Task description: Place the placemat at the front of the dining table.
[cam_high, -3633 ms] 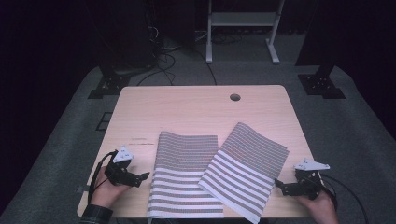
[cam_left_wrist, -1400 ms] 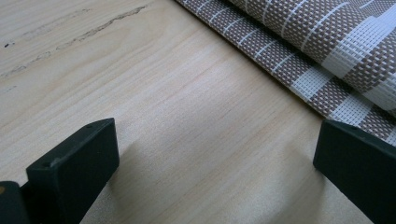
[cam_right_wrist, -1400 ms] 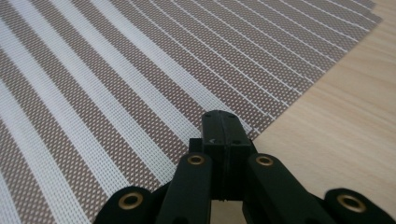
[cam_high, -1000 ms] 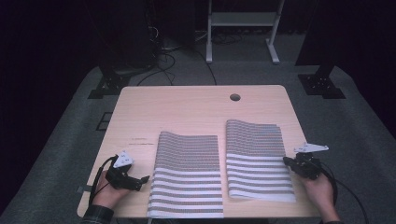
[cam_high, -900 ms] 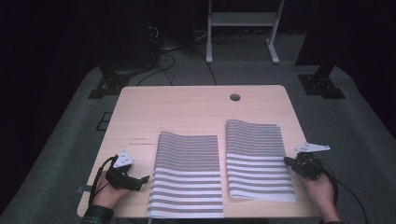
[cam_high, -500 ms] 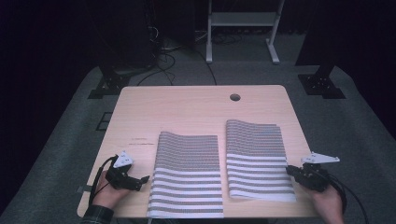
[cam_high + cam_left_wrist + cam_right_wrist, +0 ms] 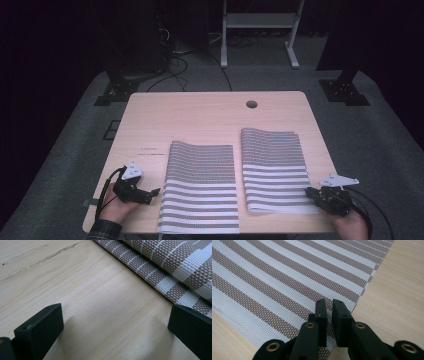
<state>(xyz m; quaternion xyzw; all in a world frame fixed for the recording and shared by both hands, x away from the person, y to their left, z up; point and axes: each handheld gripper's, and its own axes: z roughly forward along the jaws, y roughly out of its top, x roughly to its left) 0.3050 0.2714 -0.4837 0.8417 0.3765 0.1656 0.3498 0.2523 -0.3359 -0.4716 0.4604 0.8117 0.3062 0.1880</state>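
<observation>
Near edge of table (image 7: pixel 210 115): left claw (image 7: pixel 150 192) rests on bare wood just left of left mat (image 7: pixel 200 187), jaws spread wide, released, nothing between them; in the left gripper view the mat edge (image 7: pixel 175 267) lies just beyond the right jaw, not touched, so this hand looks parked, likely waiting or ready to take that edge. Right claw (image 7: pixel 312 195) sits at the near right corner of right mat (image 7: pixel 274 170); in the right gripper view its jaws stand nearly closed with a thin gap, tips over the striped weave (image 7: pixel 287 282) near the mat's right edge, and no fabric is visibly pinched, so it reads as clenched on nothing, probably just off the corner after squaring the mat. Whether the tips touch the mat, cannot tell. Both mats lie flat, side by side, apart with a strip of wood between, long sides running near to far; left mat reaches the near table edge, right mat sits a bit farther back. Placement looks like a tidy pair laid parallel, job judged near done. Farther: bare table top with cable hole (image 7: pixel 251 104) at far centre, then dark floor, cables and a white stand (image 7: pixel 260 30) behind.
</observation>
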